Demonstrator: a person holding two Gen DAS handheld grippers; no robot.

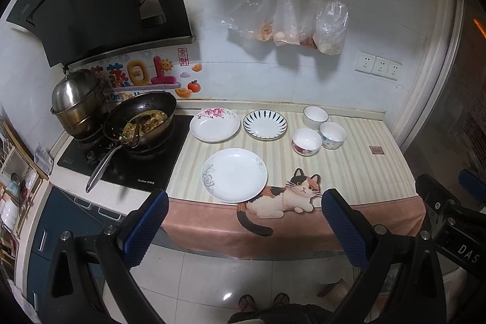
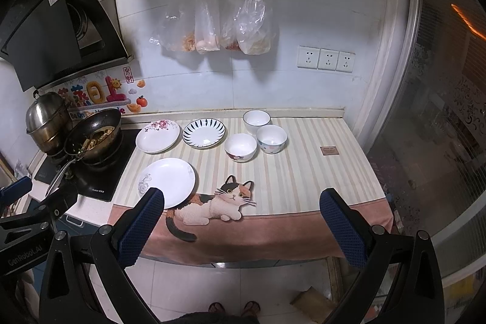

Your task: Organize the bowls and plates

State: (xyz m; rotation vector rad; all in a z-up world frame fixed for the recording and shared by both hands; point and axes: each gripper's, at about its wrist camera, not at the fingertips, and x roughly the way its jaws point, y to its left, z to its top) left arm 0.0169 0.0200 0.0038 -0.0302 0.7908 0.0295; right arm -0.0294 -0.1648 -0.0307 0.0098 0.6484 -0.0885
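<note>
Three plates and three bowls are being shown on a striped cloth in the middle of both views. In the left wrist view, the floral plate is lying just beside the stove, with the blue-rimmed plate near it to the right, a narrow strip of cloth being left between them. The grey-patterned plate is being seen lower in the frame, close to the cloth's front edge and touching the printed cat. The three bowls are clustered right of centre: the white bowl nearest the wall, the red-patterned bowl and the blue-patterned bowl below it, the last two almost touching. To the right of the bowls a wide stretch of cloth is being left open, only a small brown card lying there. A wok and a steel pot are crowding the left side. The left gripper is being held off the counter's front edge, over the floor, its jaws spread wide apart and holding nothing. In the right wrist view, the right gripper is likewise being held before the front edge, jaws wide apart and empty, with the grey-patterned plate just above its left finger.
</note>
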